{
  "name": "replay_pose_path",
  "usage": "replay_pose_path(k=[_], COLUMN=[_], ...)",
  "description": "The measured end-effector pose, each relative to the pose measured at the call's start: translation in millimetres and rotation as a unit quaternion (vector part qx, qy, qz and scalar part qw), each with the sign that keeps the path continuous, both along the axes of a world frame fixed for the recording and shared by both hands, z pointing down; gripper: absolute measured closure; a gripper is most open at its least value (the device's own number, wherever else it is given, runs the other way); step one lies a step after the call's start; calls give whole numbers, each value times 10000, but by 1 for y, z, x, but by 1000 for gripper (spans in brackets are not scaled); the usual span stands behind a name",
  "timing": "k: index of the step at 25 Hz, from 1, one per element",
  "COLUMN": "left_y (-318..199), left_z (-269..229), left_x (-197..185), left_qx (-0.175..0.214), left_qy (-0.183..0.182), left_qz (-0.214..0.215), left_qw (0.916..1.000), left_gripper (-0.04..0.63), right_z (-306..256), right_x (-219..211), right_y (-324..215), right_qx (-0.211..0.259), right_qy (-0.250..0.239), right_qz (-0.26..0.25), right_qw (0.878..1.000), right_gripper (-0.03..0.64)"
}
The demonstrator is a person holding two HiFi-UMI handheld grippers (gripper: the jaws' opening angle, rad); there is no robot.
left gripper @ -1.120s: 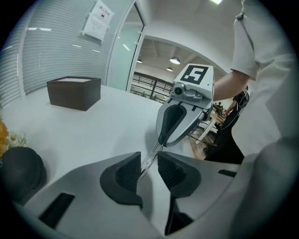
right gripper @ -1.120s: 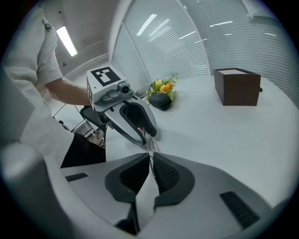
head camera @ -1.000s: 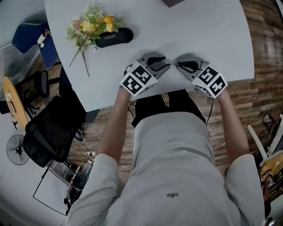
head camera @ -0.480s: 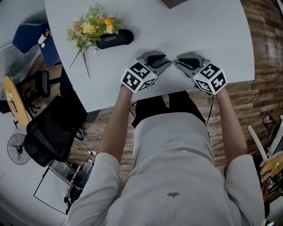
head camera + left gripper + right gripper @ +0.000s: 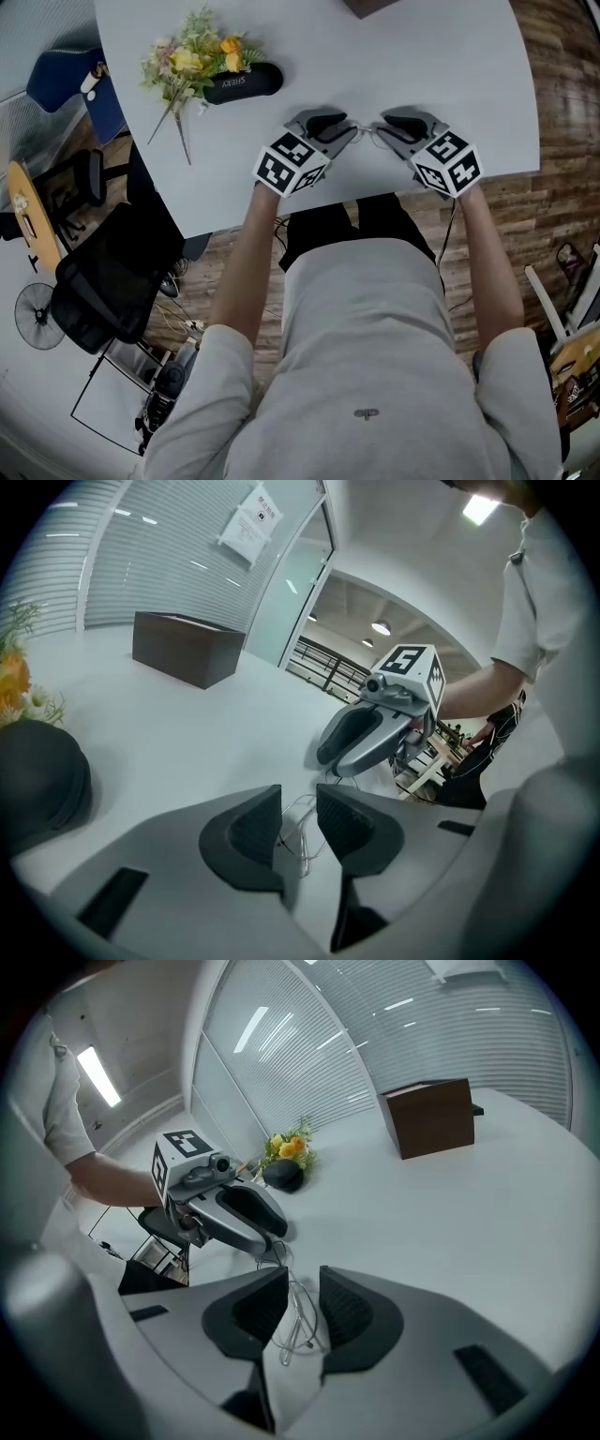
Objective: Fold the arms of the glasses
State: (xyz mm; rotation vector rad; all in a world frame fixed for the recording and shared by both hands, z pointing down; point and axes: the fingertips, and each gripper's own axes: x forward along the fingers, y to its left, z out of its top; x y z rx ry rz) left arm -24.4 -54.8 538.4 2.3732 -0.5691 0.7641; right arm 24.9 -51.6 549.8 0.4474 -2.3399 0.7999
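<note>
The glasses (image 5: 299, 1316) look like thin bare wire, probably metal. The bench (image 5: 450, 66) is smooth matt white; the tool pads (image 5: 253, 832) are ribbed matt plastic.

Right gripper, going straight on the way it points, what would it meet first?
Likely the glasses, lying between its jaws, which have just been opening; beyond them the left gripper.
</note>
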Motion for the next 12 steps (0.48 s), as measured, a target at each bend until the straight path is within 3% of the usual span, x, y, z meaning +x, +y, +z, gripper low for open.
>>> replay_pose_path(k=[12], left_y=[7], left_z=[-20], left_x=[-1], left_qx=[205], left_qy=[23], left_qz=[-107], left_qw=[9997], left_gripper=[474], right_z=[-22], right_x=[6], right_y=[-2], right_qx=[354], right_qy=[60], right_qz=[149], right_qw=[9992], right_gripper=[508])
